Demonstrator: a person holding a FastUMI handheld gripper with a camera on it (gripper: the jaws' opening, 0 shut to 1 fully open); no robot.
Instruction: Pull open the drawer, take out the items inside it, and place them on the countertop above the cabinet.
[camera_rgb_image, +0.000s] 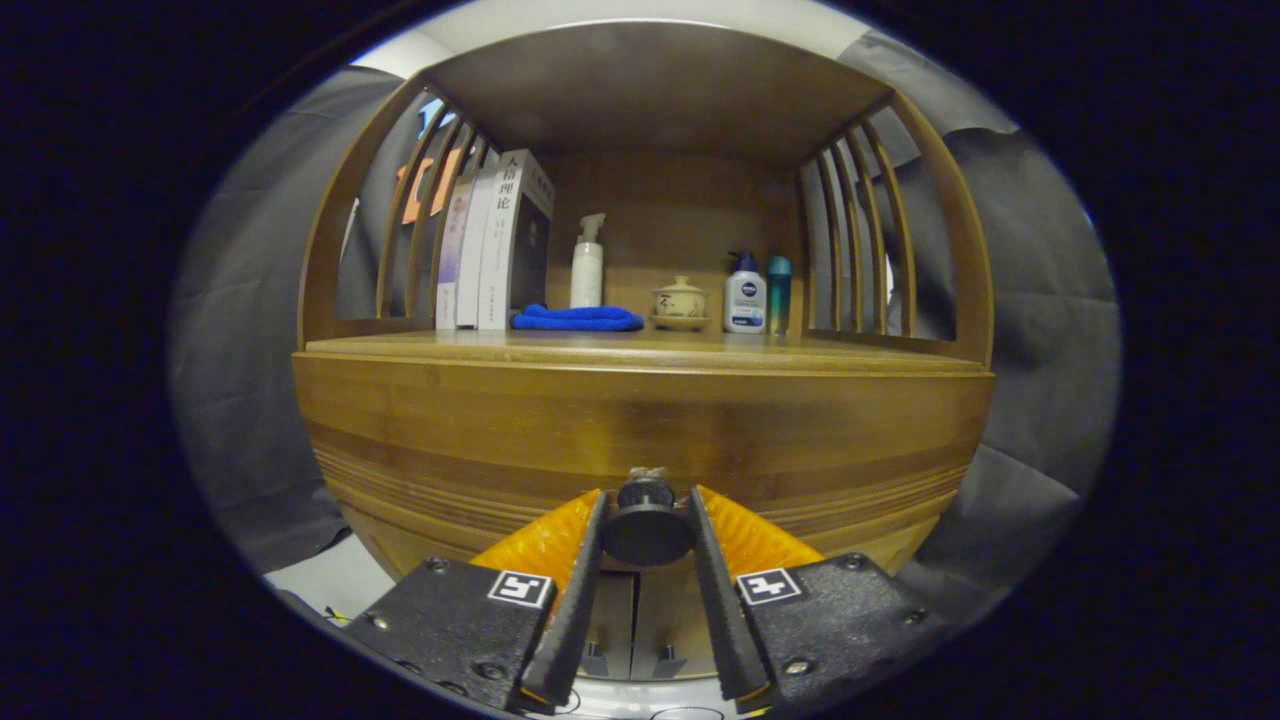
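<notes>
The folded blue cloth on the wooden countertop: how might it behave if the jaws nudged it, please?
The folded blue cloth looks soft, so it would probably bunch rather than slide rigidly. Lying flat, it should not roll or tip. The gripper brackets the round dark drawer knob.

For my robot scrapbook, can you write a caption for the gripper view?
Gripper shut on the drawer knob of a wooden cabinet.

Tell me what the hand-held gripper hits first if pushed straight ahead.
The hand-held gripper already has the drawer knob between its fingers; pushed on, it would likely meet the drawer front just behind it.
</notes>
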